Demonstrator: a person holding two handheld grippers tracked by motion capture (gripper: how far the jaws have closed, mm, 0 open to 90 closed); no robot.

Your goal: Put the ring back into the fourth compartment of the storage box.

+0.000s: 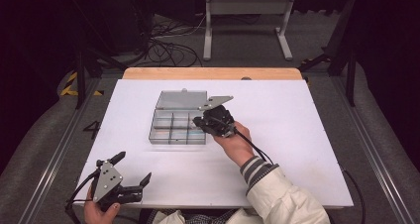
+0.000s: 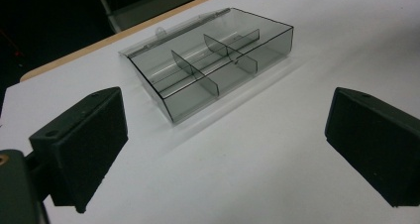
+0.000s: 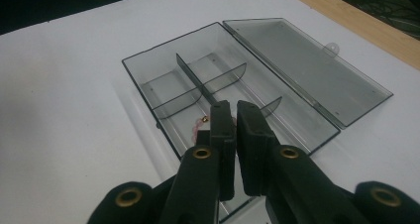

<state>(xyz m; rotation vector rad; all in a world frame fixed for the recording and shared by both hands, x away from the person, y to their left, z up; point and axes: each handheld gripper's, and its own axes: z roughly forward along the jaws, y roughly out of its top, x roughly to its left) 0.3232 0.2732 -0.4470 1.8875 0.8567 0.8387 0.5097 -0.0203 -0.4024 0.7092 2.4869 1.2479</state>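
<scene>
Two grippers working over one white bench [image 1: 297, 149]. Nearest, at the front left corner: left gripper [image 1: 132, 170] resting in a hand, jaws spread wide with nothing between them, pointing toward the box from well back. Farther in, right gripper [image 1: 199, 121] hanging over the right end of the clear compartment box [image 1: 171, 127], held by a hand coming out of a pale sleeve with a striped cuff; jaws nearly pressed together (just a thin slit showing between them in the right gripper view), gripping nothing that can be made out. Just under those tips, lying in a compartment: something small and pinkish with a gold speck [image 3: 200, 125], too blurred to identify. Box sitting near the bench's middle, dividers upright. Beyond, lid [image 1: 182, 99] lying open and flat toward the far wooden edge [image 1: 148, 74].
</scene>
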